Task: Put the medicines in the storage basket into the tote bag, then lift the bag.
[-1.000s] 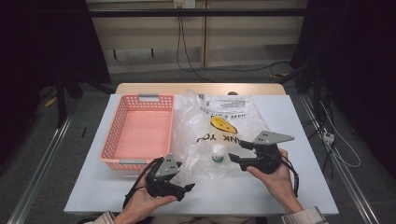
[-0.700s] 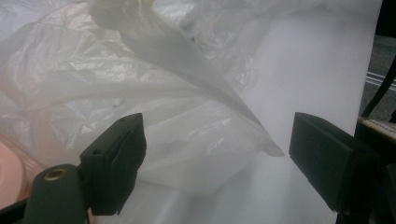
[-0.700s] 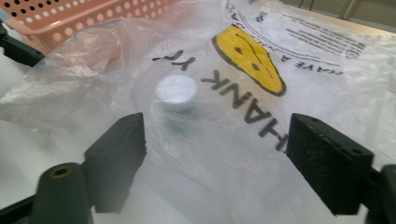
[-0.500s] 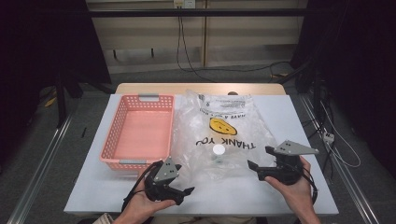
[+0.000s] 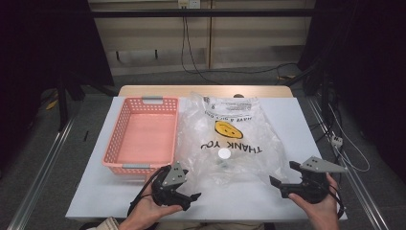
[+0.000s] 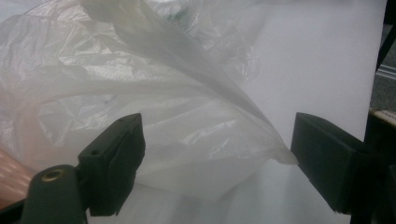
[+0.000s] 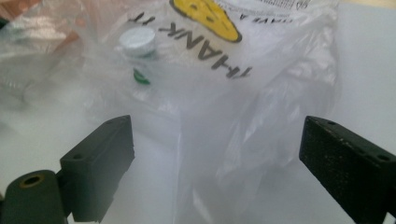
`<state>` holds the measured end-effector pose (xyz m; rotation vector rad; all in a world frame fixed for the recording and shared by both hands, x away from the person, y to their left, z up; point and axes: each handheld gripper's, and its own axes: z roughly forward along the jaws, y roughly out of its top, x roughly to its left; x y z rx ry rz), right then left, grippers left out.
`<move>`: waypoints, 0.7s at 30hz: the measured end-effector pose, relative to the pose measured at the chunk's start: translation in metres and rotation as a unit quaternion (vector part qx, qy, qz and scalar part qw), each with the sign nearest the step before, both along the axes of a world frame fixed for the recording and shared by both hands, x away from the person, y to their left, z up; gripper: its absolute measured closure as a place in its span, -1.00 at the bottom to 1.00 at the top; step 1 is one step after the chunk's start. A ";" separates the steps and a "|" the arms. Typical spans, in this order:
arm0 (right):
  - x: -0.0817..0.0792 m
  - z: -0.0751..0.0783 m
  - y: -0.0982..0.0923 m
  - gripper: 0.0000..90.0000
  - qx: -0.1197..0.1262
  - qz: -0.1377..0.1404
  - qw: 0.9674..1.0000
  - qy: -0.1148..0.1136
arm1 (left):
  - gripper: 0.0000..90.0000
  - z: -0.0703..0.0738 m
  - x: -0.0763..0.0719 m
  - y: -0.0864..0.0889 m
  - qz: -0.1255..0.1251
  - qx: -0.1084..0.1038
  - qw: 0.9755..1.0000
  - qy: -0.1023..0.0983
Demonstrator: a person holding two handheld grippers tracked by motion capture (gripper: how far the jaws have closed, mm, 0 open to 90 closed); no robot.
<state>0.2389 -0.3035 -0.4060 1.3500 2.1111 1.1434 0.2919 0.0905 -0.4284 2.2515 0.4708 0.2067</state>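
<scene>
One clear plastic bag (image 5: pixel 229 143), printed with a yellow smiley and "THANK YOU", lies crumpled at the centre of the white counter (image 5: pixel 297 124). One white-capped bottle (image 5: pixel 223 154) sits inside it. One pink basket (image 5: pixel 143 136), at nine o'clock of the bag, touches its edge. Two tools: the left tool (image 5: pixel 189 196), at seven o'clock of the bag, jaws apart with the bag's corner between them, the film brushing one jaw, not clamped; the right tool (image 5: pixel 276 184), at five o'clock, jaws just opened wide, bag film in front, unheld.
</scene>
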 end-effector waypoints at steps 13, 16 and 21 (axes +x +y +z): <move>-0.001 -0.019 -0.001 0.98 0.003 0.035 0.997 0.065 | 0.54 -0.011 0.006 0.000 0.022 0.043 0.999 0.008; -0.001 -0.018 -0.002 1.00 0.013 0.038 0.997 0.060 | 0.99 -0.006 0.008 0.004 0.033 0.046 0.998 0.015; 0.001 -0.014 -0.006 1.00 0.035 0.036 0.997 0.052 | 1.00 0.001 0.012 0.008 0.024 -0.006 0.999 0.033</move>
